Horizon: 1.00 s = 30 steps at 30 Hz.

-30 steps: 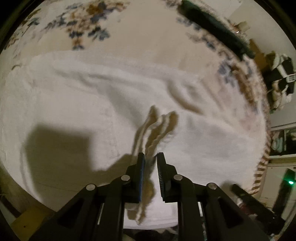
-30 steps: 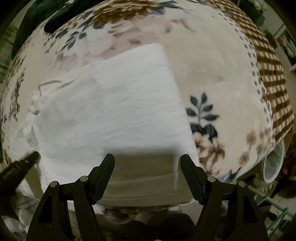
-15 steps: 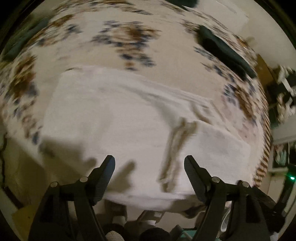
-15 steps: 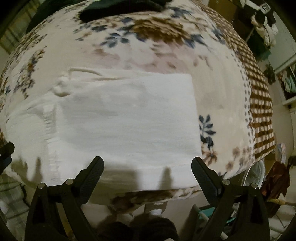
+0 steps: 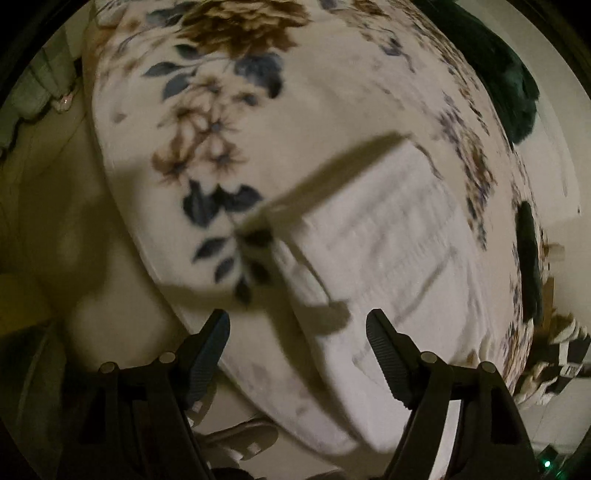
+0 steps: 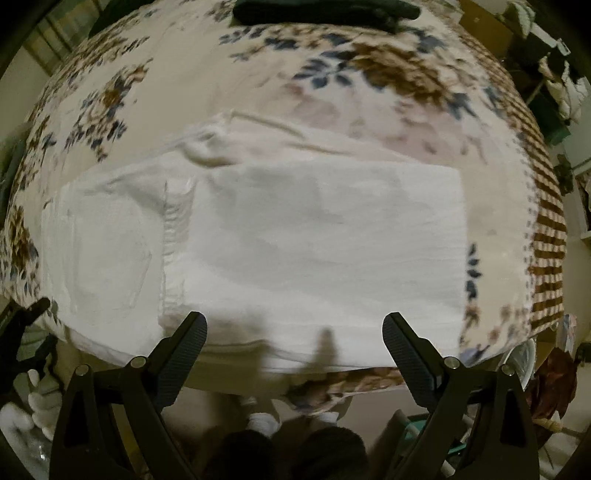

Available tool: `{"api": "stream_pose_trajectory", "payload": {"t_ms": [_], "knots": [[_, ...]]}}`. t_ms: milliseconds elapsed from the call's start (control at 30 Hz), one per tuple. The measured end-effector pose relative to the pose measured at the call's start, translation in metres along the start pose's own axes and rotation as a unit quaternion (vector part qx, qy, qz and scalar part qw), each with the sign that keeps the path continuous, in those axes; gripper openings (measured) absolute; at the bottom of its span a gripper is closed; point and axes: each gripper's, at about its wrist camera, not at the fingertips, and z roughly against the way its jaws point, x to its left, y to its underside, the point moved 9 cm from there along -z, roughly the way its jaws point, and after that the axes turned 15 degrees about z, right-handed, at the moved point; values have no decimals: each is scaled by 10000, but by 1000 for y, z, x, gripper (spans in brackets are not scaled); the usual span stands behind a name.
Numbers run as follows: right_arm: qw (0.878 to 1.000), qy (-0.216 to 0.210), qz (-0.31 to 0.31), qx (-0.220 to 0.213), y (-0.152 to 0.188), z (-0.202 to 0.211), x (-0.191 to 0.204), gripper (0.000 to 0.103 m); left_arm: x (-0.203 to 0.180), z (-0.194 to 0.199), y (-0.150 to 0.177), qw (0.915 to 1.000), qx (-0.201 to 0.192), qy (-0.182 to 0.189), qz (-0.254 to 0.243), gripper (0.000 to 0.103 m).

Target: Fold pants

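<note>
White pants [image 6: 295,240] lie folded into a wide flat rectangle on a floral blanket [image 6: 184,92], with the waistband end bunched at the left. My right gripper [image 6: 293,321] hovers open above the pants' near edge and holds nothing. In the left wrist view the pants [image 5: 388,258] are blurred and run off to the right. My left gripper [image 5: 297,332] stands open over their near left corner at the bed's edge, with nothing between its fingers. One dark tip of the left gripper [image 6: 26,314] shows at the left rim of the right wrist view.
A dark green garment [image 6: 325,14] lies across the far side of the bed. The blanket's brown striped border [image 6: 546,236] runs down the right side. The person's feet [image 6: 262,421] stand on the floor below the bed edge. Clutter fills the room at the right [image 6: 554,74].
The left gripper let go of the pinched fold of the pants, opened wide and swung left to their end. The right gripper opened wider and drew back, so more of the pants shows.
</note>
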Motion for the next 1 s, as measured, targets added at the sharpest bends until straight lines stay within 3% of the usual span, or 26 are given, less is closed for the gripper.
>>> {"api": "stream_pose_trajectory", "payload": {"t_ms": [67,133,200,300,467,600,800,1000], "knots": [[9999,-39,-17,97,0,-9,4,98,-4,-10,-4,9995,94,292,92,71],[9998,-38,-33,176,-1,-16,8,98,-12,-19,-5,9986,165,500,56,42],[9997,-30,-49,218,-1,-22,9,98,-21,-24,-5,9979,145,633,-18,36],[9995,-94,-117,282,-2,-30,11,98,-22,-28,-8,9970,96,769,-40,35],[9987,-278,-267,337,-3,-38,9,98,-13,-33,-17,9898,78,1369,387,49],[9985,-341,-223,368,-2,-42,10,98,-18,-31,-16,9865,-133,1559,491,60],[9979,-495,-178,384,3,-43,15,98,-13,-27,-20,9752,-193,1924,1072,60],[9970,-603,-169,449,8,-47,22,98,-30,-25,-20,9789,-374,1871,734,61]]}}
